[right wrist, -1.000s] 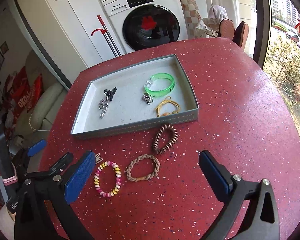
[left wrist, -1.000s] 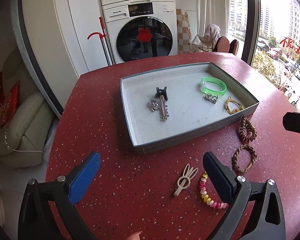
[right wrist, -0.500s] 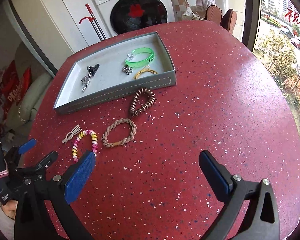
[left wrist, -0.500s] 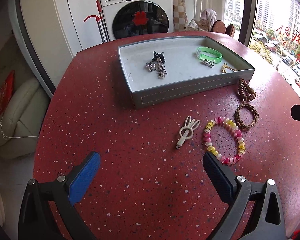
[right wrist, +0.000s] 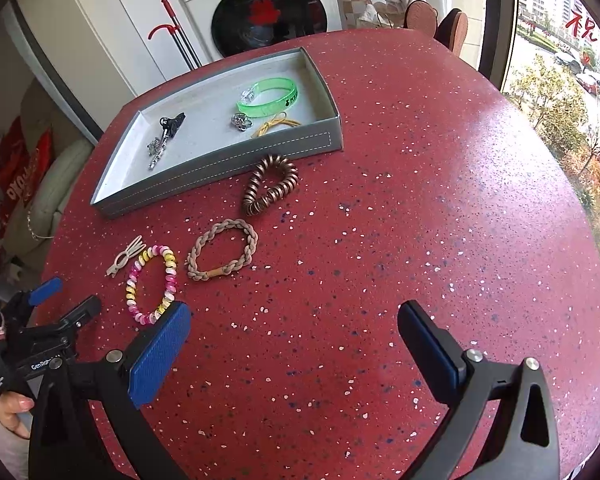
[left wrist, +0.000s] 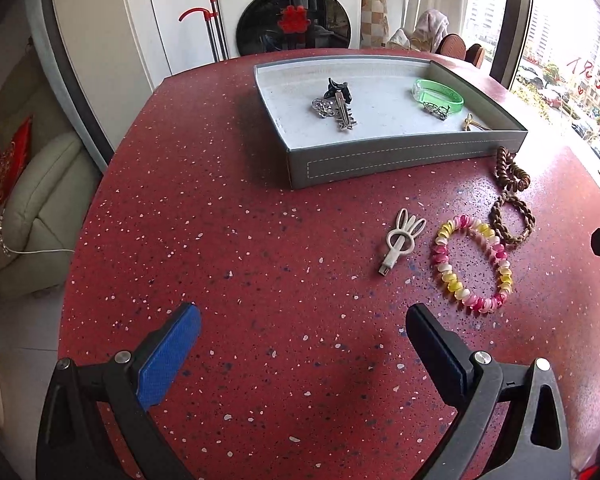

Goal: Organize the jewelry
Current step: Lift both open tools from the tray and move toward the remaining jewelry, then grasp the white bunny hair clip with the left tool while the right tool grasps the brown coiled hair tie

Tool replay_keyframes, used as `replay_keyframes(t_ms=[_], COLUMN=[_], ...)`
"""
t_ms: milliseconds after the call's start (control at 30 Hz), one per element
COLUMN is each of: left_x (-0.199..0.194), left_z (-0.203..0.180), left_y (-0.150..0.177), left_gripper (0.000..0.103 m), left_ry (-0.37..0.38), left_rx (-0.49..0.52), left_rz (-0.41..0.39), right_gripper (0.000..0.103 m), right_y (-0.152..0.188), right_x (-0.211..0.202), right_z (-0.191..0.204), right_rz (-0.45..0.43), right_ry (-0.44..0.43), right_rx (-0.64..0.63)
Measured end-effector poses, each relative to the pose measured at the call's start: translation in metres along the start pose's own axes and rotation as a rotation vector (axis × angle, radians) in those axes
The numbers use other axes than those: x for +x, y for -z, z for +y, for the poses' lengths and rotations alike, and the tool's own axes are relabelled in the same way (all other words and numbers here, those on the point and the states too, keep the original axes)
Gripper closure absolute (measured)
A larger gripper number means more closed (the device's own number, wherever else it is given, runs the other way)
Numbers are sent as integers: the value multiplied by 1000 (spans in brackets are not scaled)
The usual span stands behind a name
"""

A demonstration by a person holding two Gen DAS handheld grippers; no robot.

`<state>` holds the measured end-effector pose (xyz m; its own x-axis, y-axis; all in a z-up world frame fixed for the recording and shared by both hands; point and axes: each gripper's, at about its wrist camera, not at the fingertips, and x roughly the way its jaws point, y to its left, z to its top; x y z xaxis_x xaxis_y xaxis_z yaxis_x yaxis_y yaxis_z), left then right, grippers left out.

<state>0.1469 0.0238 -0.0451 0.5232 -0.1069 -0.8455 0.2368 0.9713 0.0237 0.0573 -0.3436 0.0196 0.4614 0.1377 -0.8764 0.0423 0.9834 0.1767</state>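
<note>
A grey tray on the red table holds a green bangle, a black and silver clip, a small silver piece and a yellow tie. In front of the tray lie a white rabbit clip, a pink-yellow bead bracelet, a braided brown bracelet and a brown coil tie. My left gripper is open and empty, short of the rabbit clip. My right gripper is open and empty, near the bead bracelet.
The round red speckled table ends close at the left and front. A washing machine and white cabinets stand behind it. A cream sofa sits at the left, a window at the right.
Both grippers have pulled back and lowered from the tray. The loose pieces now sit farther ahead in both views. Both stay open and empty.
</note>
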Motion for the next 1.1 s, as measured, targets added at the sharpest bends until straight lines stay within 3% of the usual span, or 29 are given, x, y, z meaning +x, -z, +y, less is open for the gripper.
replay_keyframes(t_ms=[300,400,567,700,767,967,1100], left_x=[12,16,23,26,27,29,26], left_z=[-9,-13,-19,-24,-27,-37,-42], left_y=[-10,-16,-23,-29,-32,-40,-39], left_gripper=[0,0,0,0,0,16,29], left_ry=[3,7,6,17,22,57,79], left_rx=[9,26,51,59,71,89,103], left_rz=[6,1,8,12,7,11,9], right_gripper=[1,5,21,26,35,57,62], right_y=[-20,-31,-47,-56,-59,-63,-64], right_x=[8,15,34,49,55,62,61], right_z=[-5,-9,-12,-4,0,11,19], right_rz=[-10,-11,15,25,33,27,22], right_ry=[-14,-24,-63,-57,-33,42,65], right_rx=[71,116,186,174,162,87,31])
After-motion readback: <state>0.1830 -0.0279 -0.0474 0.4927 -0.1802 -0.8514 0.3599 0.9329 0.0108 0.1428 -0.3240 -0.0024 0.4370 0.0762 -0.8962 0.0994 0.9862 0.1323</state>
